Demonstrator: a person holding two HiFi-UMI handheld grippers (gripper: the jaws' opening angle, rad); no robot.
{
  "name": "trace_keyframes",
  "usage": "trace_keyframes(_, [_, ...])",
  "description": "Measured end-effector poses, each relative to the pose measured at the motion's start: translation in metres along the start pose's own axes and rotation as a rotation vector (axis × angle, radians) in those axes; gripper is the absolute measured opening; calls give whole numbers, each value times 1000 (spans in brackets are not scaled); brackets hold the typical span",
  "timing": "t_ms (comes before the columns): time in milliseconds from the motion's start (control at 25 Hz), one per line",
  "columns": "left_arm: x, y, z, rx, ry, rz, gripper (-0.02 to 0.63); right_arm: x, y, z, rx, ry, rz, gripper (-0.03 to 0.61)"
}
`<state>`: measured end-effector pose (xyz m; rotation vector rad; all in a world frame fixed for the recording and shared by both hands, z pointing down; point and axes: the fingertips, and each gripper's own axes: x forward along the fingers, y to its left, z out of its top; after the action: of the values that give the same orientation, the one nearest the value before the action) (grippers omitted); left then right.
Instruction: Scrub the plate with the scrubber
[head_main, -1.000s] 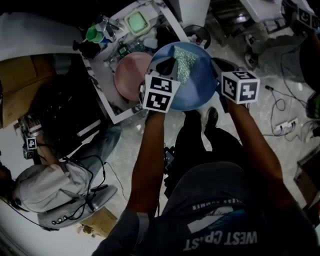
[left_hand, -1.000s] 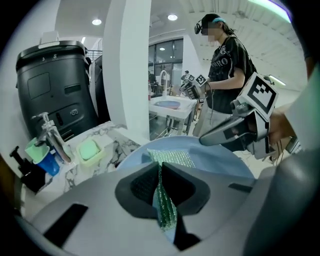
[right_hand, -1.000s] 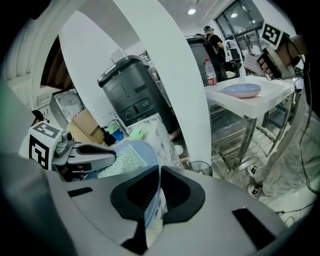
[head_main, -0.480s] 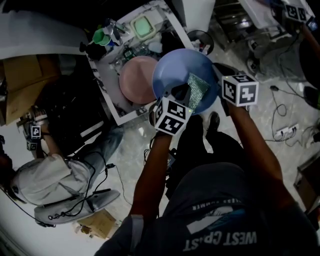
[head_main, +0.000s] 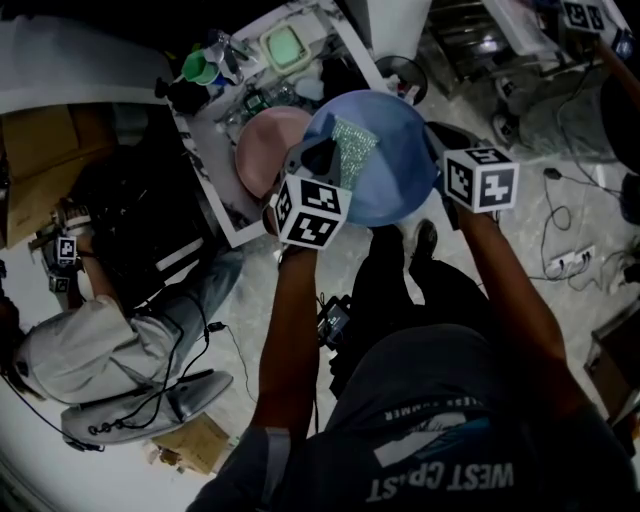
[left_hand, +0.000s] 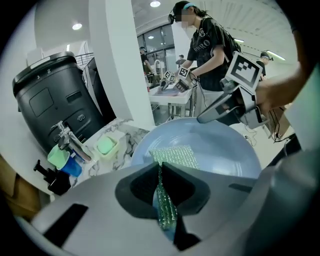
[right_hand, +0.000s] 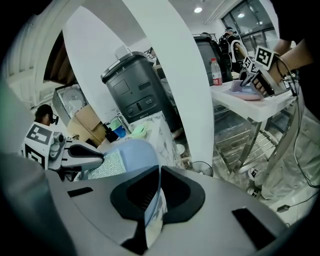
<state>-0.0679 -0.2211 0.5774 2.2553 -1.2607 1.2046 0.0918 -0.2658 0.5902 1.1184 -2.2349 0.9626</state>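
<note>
Now, left gripper (head_main: 322, 156) clamped on the scrubber (head_main: 352, 140), right gripper (right_hand: 159, 172) pinching the plate (head_main: 392, 175) rim: press the scrubber flat, stroke firmly across the plate.

**A robotics test lab with mock kitchen stations, in an office-like hall**

A marbled worktop (left_hand: 125, 131) with a tap (left_hand: 65, 136) and a green cup (left_hand: 58, 156) makes a small washing station next to a white column (right_hand: 165, 75) and a big dark bin (left_hand: 50, 95). At a far white table (left_hand: 167, 97) another person (left_hand: 205, 45) works with hand tools that carry square black-and-white markers (left_hand: 182, 73). A similar table (right_hand: 250, 102) stands on the right, with wire shelves (right_hand: 245, 145) near it. Cables and a power strip (head_main: 570, 252) lie on the pale floor, and cardboard boxes (right_hand: 85, 122) stand at the left. Recessed ceiling lights (left_hand: 76, 26) and glass walls (left_hand: 160, 42) look like those of an office building.
</note>
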Motion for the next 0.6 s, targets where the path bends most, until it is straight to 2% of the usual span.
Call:
trace_keyframes(160, [21,6,11,-8,-12,-9,23,0,0,2,-1,-5,-2,40])
trace_keyframes(360, [35,2,24,26,-11,-14,20,-2,-10,5,6,-19,-29,40])
trace_keyframes(600, [39,-28,37,167,7,-42,18,-3,-13,7,19,-26,-43,40])
